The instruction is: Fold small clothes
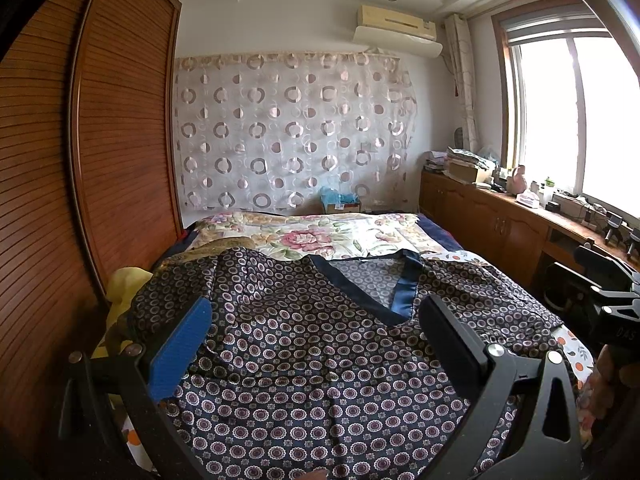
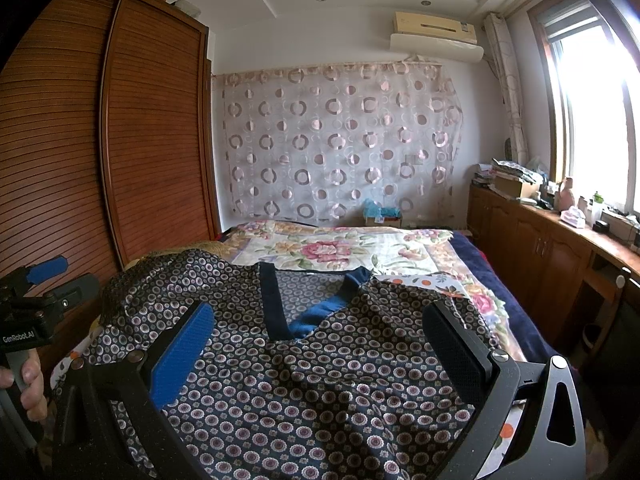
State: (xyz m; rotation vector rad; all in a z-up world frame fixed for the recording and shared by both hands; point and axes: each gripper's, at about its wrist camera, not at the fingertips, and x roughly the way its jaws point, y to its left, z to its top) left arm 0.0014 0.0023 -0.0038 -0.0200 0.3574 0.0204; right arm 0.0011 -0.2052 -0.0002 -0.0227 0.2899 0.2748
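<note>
Spread across the near end of the bed [image 1: 440, 236], the top [image 1: 312, 360] lies face up with its V-neck pointing toward the cameras. Its cloth is dark navy, printed all over with small pale and purple rings, and the neckline [image 1: 404, 292] is edged in a plain blue band. The fabric is rumpled rather than flat, with soft ridges running through the middle, and the sleeve ends drape off toward both sides.

Both fingers of the left hand-held gripper [image 1: 316, 332] stand wide apart above the cloth, one pad blue and one black, grasping nothing. Likewise the right hand-held gripper [image 2: 320, 340] is released, its fingers spread over the chest of the top and clear of it.

Only the left wrist view shows a yellow cloth [image 1: 124, 284] tucked beside the left sleeve, and the right tool's black body at the right edge. Only the right wrist view shows a hand [image 2: 24, 380] gripping the left tool's handle at the left edge, and more of the orange-print sheet [image 2: 444, 280] by the right shoulder.

Beyond the top lies a floral quilt [image 2: 340, 248]. A wooden wardrobe [image 1: 100, 140] stands to the left, a ring-patterned curtain [image 1: 288, 132] hangs behind, and a cluttered table [image 2: 580, 236] runs under the window [image 1: 568, 120].
</note>
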